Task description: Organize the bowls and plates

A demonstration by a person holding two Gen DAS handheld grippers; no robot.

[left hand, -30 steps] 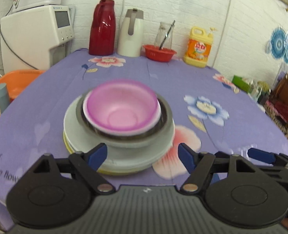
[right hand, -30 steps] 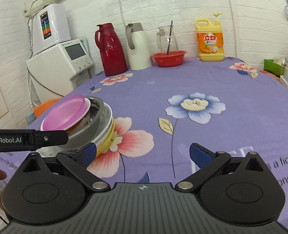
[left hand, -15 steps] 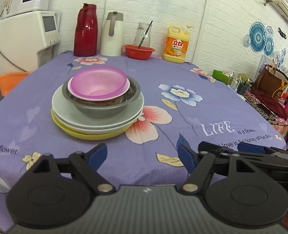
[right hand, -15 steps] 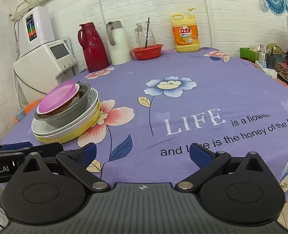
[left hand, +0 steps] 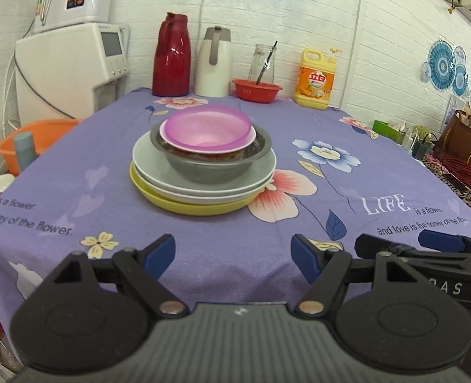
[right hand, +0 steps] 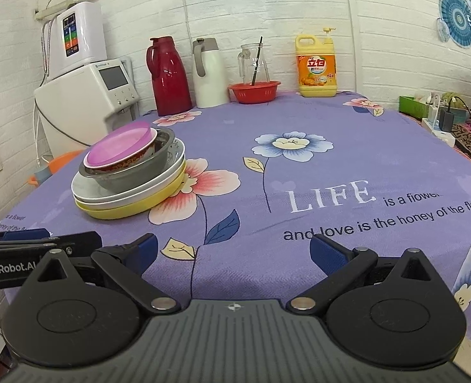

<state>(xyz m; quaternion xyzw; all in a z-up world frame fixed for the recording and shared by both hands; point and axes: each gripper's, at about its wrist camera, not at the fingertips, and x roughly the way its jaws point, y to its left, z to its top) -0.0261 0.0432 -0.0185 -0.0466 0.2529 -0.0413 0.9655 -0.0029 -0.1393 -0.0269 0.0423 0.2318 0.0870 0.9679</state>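
One stack stands on the purple flowered tablecloth: a pink bowl inside a patterned bowl, inside a grey metal bowl, on white plates and a yellow plate. The stack also shows left of centre in the right wrist view. My left gripper is open and empty, at the table's near edge, well short of the stack. My right gripper is open and empty at the near edge, to the right of the stack.
Along the back wall stand a red thermos, a white jug, a red basket with a glass jar, and a yellow detergent bottle. A white appliance and an orange basin are off the table's left.
Both grippers have pulled back from the stack toward the table's near edge; the stack looks smaller and farther. Nothing was picked up.
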